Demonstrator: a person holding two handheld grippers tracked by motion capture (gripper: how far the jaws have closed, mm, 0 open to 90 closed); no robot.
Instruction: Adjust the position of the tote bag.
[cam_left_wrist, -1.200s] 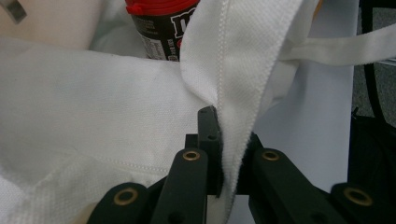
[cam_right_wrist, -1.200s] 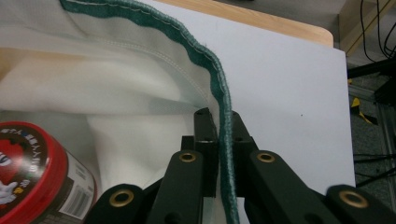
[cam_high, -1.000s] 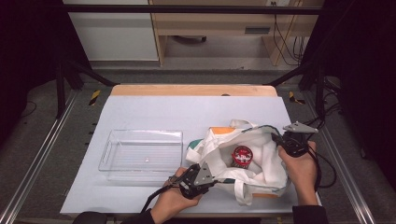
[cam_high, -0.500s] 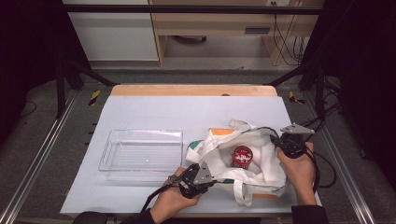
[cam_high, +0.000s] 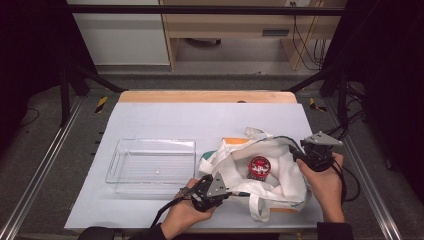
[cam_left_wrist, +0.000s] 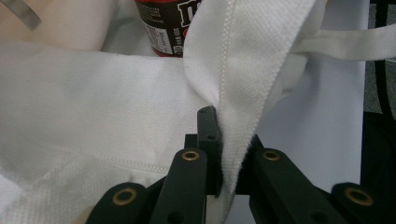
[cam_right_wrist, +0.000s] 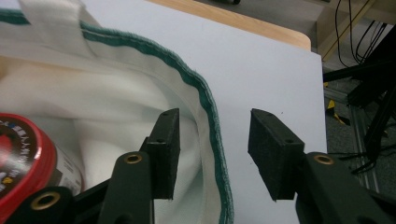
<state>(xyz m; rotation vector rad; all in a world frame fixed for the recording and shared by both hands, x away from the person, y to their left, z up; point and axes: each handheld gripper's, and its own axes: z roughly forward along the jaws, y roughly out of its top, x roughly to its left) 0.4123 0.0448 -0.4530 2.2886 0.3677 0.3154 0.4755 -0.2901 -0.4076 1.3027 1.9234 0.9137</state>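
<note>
A white cloth tote bag (cam_high: 285, 172) with a green-trimmed rim lies open on the table at the near right. Inside it stands a red-lidded candy jar (cam_high: 259, 166). My left gripper (cam_high: 227, 187) is at the bag's near-left edge, shut on a fold of the white rim (cam_left_wrist: 243, 84), with the jar (cam_left_wrist: 166, 28) just beyond. My right gripper (cam_high: 298, 155) is at the bag's right edge. Its jaws have just been opening: in the right gripper view (cam_right_wrist: 215, 135) they straddle the green rim (cam_right_wrist: 205, 100) without pressing it, and the jar (cam_right_wrist: 23, 154) sits at the left.
A clear plastic tray (cam_high: 116, 161) sits empty to the left of the bag. The bag's loose handles (cam_high: 260, 210) trail toward the table's front edge. A wooden strip (cam_high: 205, 96) borders the far edge of the white tabletop.
The right gripper's jaws have come off the bag's right rim, with the hand barely shifting. The left gripper, bag and jar have not moved.
</note>
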